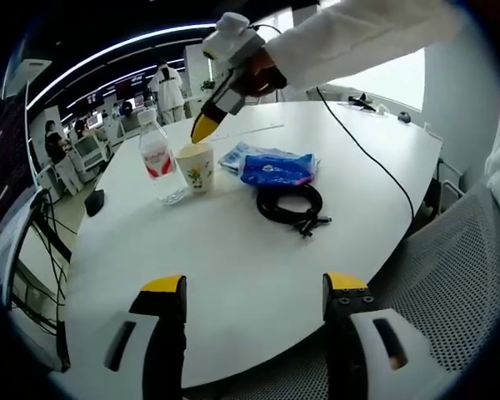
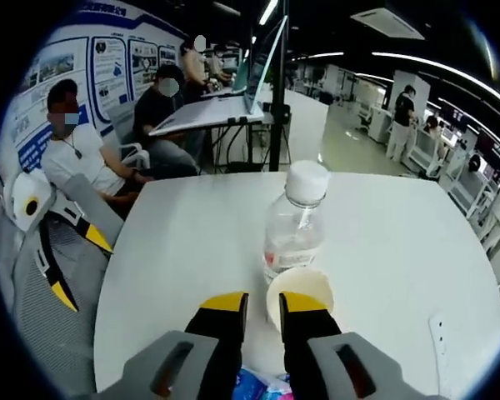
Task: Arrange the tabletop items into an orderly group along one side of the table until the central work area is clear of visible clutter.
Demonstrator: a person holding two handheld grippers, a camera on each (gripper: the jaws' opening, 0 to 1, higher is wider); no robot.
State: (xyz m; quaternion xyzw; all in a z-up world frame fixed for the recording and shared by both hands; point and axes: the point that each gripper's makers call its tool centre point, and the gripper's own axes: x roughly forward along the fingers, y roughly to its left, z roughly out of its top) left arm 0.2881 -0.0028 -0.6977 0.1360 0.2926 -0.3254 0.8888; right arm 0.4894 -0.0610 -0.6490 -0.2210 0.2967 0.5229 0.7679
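Left gripper (image 1: 254, 292) with yellow-tipped jaws spread wide over the round white table (image 1: 233, 275), coiled black cable (image 1: 290, 202), blue plastic packet (image 1: 277, 169), right gripper (image 2: 262, 307) pinching the rim of the cream paper cup (image 2: 301, 289), clear plastic water bottle with white cap (image 2: 295, 229) just beyond.

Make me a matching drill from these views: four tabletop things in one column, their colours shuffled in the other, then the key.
Things:
1. Clear plastic water bottle's label
2. Paper cup
3. Crinkled plastic packet
4. Coiled cable

Colours:
A. black
B. red
C. blue
D. cream with a small flower print

Pairs: 1-B, 2-D, 3-C, 4-A
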